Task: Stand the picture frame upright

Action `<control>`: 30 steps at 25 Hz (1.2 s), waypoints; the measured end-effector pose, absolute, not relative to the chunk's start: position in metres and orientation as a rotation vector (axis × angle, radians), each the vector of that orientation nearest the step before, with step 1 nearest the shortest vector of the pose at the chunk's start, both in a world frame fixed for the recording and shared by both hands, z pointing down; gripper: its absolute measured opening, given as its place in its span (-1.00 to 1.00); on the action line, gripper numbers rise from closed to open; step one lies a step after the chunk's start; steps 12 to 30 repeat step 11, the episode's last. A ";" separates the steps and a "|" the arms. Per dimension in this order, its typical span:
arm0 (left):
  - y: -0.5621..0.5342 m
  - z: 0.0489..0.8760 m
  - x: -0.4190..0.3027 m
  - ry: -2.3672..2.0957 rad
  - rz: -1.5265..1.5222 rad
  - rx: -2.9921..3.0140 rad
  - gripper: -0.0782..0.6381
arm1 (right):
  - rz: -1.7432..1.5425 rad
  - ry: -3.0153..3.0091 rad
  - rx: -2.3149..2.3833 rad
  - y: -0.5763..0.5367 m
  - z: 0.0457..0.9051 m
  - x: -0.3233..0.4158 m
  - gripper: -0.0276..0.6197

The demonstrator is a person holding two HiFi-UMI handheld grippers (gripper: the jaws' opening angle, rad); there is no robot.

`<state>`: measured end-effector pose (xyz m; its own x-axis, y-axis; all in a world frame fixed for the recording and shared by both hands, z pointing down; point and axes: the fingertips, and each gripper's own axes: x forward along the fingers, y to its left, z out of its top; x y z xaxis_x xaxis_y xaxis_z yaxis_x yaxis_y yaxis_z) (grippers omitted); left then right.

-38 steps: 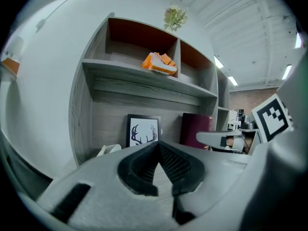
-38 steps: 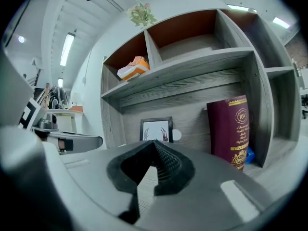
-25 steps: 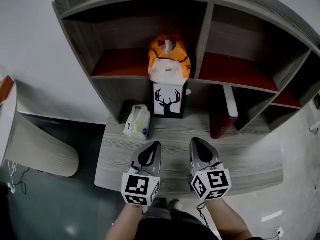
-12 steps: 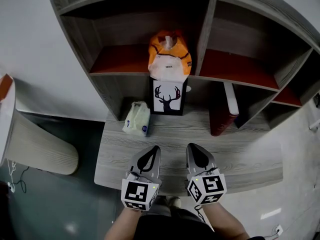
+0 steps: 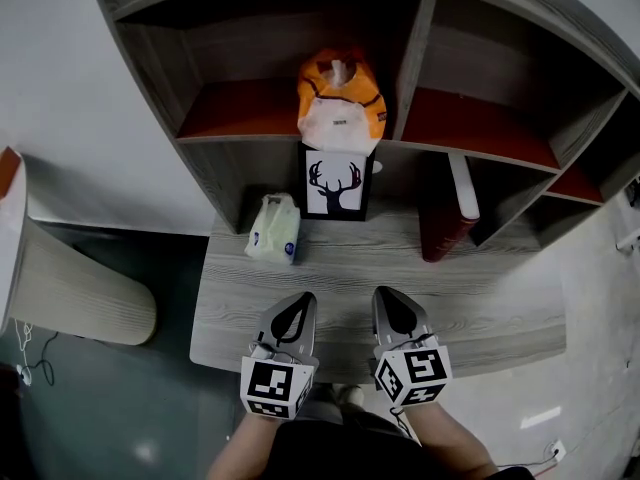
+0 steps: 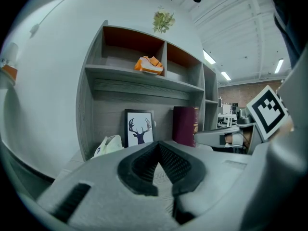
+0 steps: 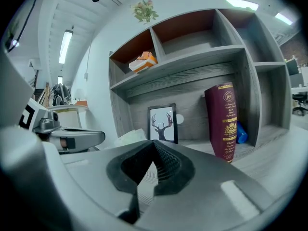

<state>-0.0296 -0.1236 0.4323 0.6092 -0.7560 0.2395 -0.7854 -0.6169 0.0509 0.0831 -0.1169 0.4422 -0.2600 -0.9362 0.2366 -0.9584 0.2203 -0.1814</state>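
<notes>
The picture frame point(image 5: 336, 184), black-edged with a deer-head print, stands upright against the back of the shelf unit's lower left bay; it also shows in the left gripper view point(image 6: 139, 128) and the right gripper view point(image 7: 162, 124). My left gripper point(image 5: 294, 308) and right gripper point(image 5: 389, 303) hover side by side over the near part of the grey desk point(image 5: 470, 298), well short of the frame. Both are shut with nothing between their jaws.
A soft white packet point(image 5: 274, 230) lies left of the frame. A dark red book point(image 5: 443, 230) stands to its right, with a blue object point(image 7: 240, 132) behind it. An orange and white bag point(image 5: 340, 106) sits on the shelf point(image 5: 470, 163) above.
Both grippers have drawn back slightly toward the desk's near edge. The frame has not moved.
</notes>
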 end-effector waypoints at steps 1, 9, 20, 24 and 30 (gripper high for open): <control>-0.124 0.433 -0.030 -1.291 0.298 2.679 -0.79 | 0.449 -2.391 1.864 -0.117 0.442 0.083 -0.92; -0.127 0.436 -0.030 -1.275 0.315 2.683 -0.79 | 0.455 -2.386 1.878 -0.123 0.443 0.077 -0.92; -0.128 0.436 -0.031 -1.275 0.317 2.683 -0.79 | 0.452 -2.389 1.875 -0.125 0.443 0.075 -0.92; -0.128 0.436 -0.031 -1.275 0.317 2.683 -0.79 | 0.452 -2.389 1.875 -0.125 0.443 0.075 -0.92; -0.128 0.436 -0.031 -1.275 0.317 2.683 -0.79 | 0.452 -2.389 1.875 -0.125 0.443 0.075 -0.92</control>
